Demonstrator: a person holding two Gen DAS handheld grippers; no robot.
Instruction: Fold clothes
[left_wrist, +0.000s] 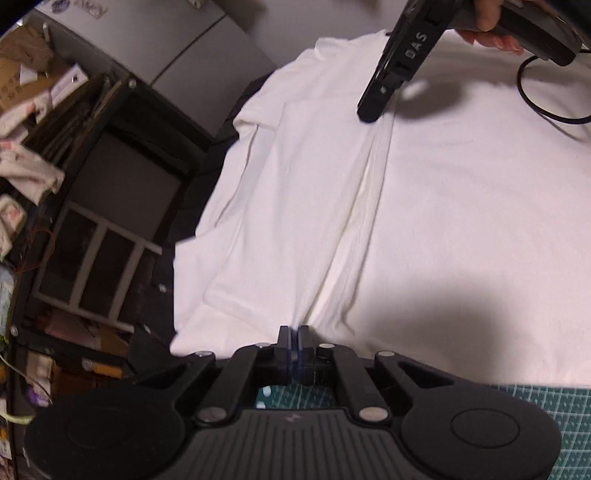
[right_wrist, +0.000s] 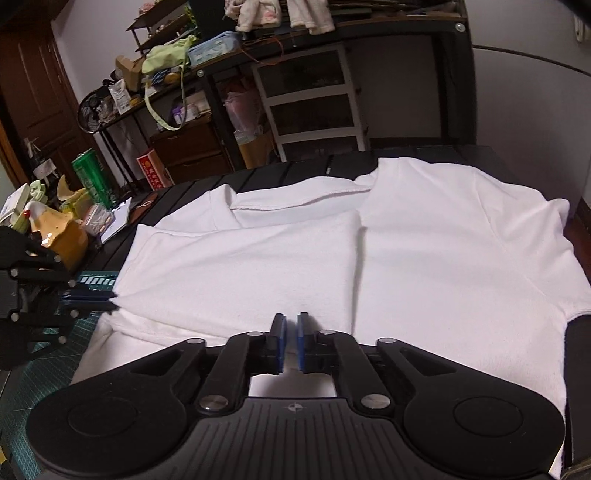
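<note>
Shirt (right_wrist: 258, 254), white, lies spread on a dark table (right_wrist: 280, 170) with a green cutting mat (left_wrist: 546, 406) under its near edge; 1 side panel looks already turned in over the body, its edge making a long straight seam down the middle in both views; my read is partway folded, though the same lie would fit a shirt being laid out with a flap fallen over, so not settled.

Nearest, left gripper (left_wrist: 294, 338): jaws pressed together with almost no gap, a pinch of the shirt's hem bunched right at the tips, creases fanning out from that spot; judged clamped on the cloth. In the right wrist view it enters from the left edge at the shirt's corner.

Right gripper (right_wrist: 291, 328): jaws close but parted, a narrow gap between the blue pads, nothing in them; it hovers over the near part of the shirt. From the left wrist view it hangs above the seam line, a hand (left_wrist: 491, 33) on its handle; shadow below, so apart from the cloth.

Further out: collar area (right_wrist: 303, 199) shows a folded-back strip; right sleeve (right_wrist: 554, 236) spread out flat, not turned in; that side and any crosswise fold look left to do.

Far: cluttered shelves (right_wrist: 221, 74), white drawer unit (right_wrist: 310, 99), yellow ceramic piece (right_wrist: 62, 232).
</note>
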